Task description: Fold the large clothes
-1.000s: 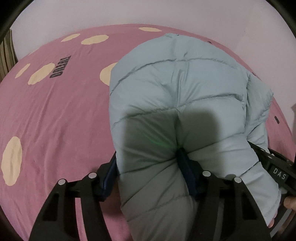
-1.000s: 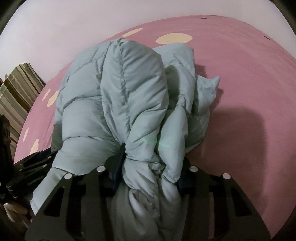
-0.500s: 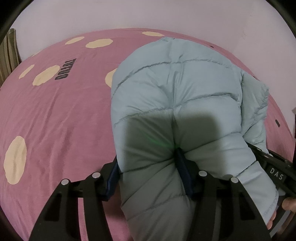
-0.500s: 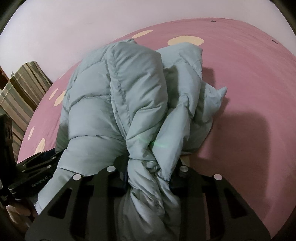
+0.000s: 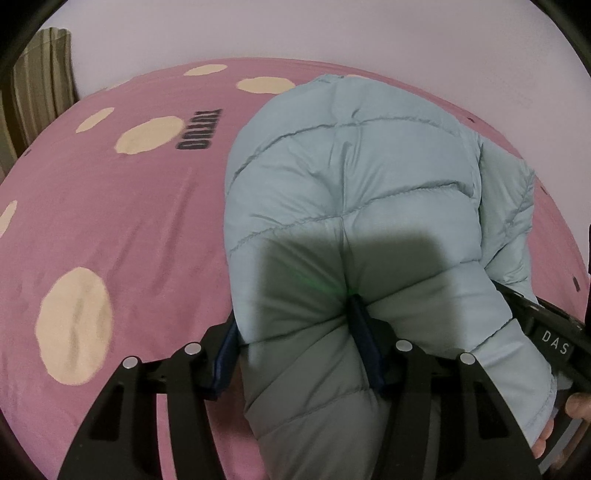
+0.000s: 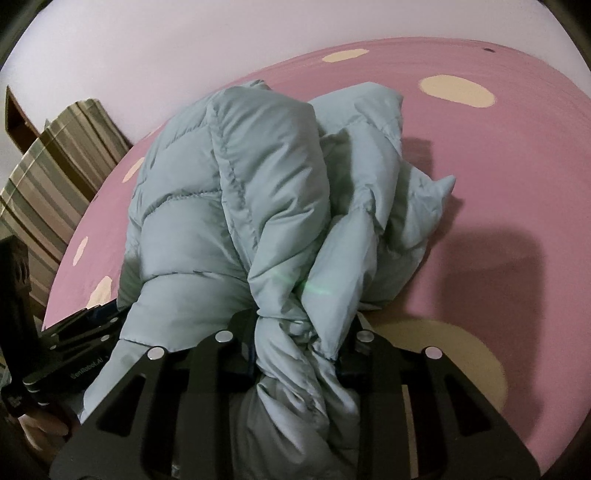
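Note:
A light blue puffer jacket [image 5: 351,192] hangs bunched over a pink bed [image 5: 129,229]. My left gripper [image 5: 295,332] is shut on a thick padded fold of the jacket at its near edge. My right gripper [image 6: 299,332] is shut on a gathered bunch of the same jacket [image 6: 236,192], with a sleeve or collar part [image 6: 388,192] drooping to the right. Each gripper shows at the edge of the other's view: the right one [image 5: 546,332] and the left one [image 6: 74,343]. Both hold the jacket lifted off the sheet.
The bed sheet is pink with cream spots [image 5: 74,325] and dark lettering [image 5: 199,129]. A plain pale wall [image 5: 295,33] stands behind the bed. A striped cushion or bedding pile [image 6: 55,173] sits at the left, beside the bed's edge.
Both grippers have risen and pulled back a little with the jacket; more of the bed and wall shows. The grips are unchanged.

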Motion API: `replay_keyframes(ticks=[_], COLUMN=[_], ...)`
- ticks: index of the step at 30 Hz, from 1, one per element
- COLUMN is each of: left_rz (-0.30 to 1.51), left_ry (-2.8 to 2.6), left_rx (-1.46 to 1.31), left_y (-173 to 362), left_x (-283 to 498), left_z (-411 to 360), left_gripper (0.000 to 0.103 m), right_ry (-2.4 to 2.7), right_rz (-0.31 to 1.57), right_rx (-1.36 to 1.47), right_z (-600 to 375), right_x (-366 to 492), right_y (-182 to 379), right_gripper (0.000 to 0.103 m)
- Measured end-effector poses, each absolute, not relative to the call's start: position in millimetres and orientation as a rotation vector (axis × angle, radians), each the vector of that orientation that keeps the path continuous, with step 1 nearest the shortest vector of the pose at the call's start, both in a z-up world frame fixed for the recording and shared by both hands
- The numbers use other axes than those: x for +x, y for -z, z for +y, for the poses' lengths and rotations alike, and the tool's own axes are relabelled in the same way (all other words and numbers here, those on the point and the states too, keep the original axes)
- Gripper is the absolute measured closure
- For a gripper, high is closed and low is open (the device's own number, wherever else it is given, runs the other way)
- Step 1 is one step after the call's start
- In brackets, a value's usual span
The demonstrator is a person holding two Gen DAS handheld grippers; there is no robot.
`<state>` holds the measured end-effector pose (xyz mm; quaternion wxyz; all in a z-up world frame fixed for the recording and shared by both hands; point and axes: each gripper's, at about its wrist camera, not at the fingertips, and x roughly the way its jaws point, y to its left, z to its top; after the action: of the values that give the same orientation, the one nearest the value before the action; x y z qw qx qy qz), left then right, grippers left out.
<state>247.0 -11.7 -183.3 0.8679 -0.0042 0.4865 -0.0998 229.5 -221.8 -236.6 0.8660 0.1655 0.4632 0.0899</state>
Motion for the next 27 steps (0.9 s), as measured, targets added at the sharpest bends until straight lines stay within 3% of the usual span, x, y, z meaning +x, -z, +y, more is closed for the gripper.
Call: replay_keyframes(ticks=[27], left_rz=[1.019], left_ry=[0.158], left_rx=[-0.016], left_y=[185], left_x=[261], left_z=[16], left_gripper=[0.047], right_ry=[-0.223], right_rz=[0.988], right_rx=[0.344], right_z=[-202], right_x=[250], right_y=[242], right_gripper=[0.075])
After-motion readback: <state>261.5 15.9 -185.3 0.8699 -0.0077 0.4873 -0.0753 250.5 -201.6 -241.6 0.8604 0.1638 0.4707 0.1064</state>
